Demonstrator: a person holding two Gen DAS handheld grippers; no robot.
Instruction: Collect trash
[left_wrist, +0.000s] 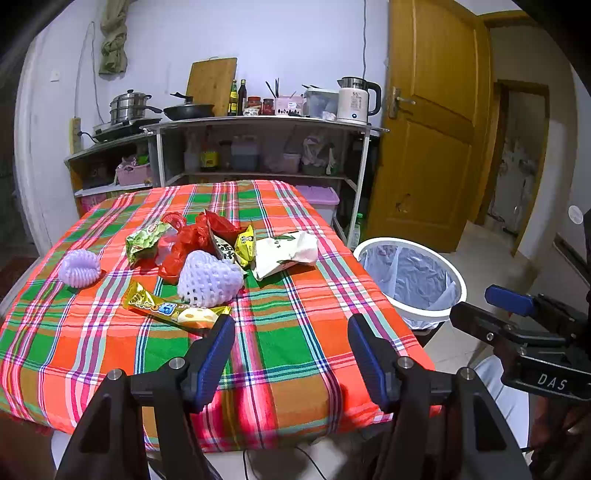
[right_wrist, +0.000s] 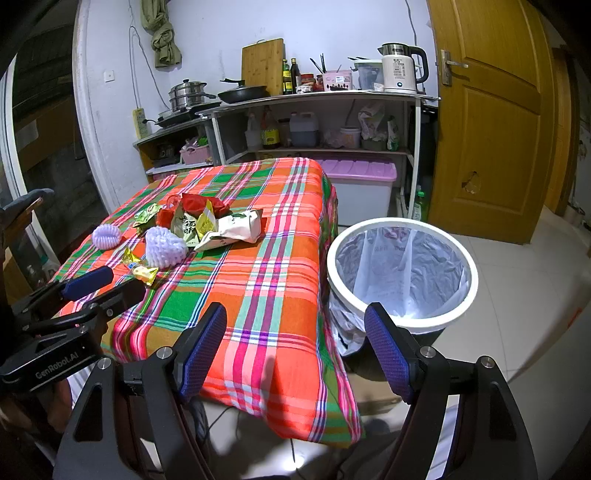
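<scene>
"55" label on white kettle (right_wrist: 398, 72)

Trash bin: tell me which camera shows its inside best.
The right wrist view. The bin sits near the middle of that picture, its whole white rim and the liner inside open to view, beside the table. The left wrist view shows the bin smaller, off to the right.

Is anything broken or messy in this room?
Yes. The yellow wooden door has a chipped hole low down, and crumpled snack wrappers lie heaped on the plaid tablecloth rather than in the white bin.
</scene>
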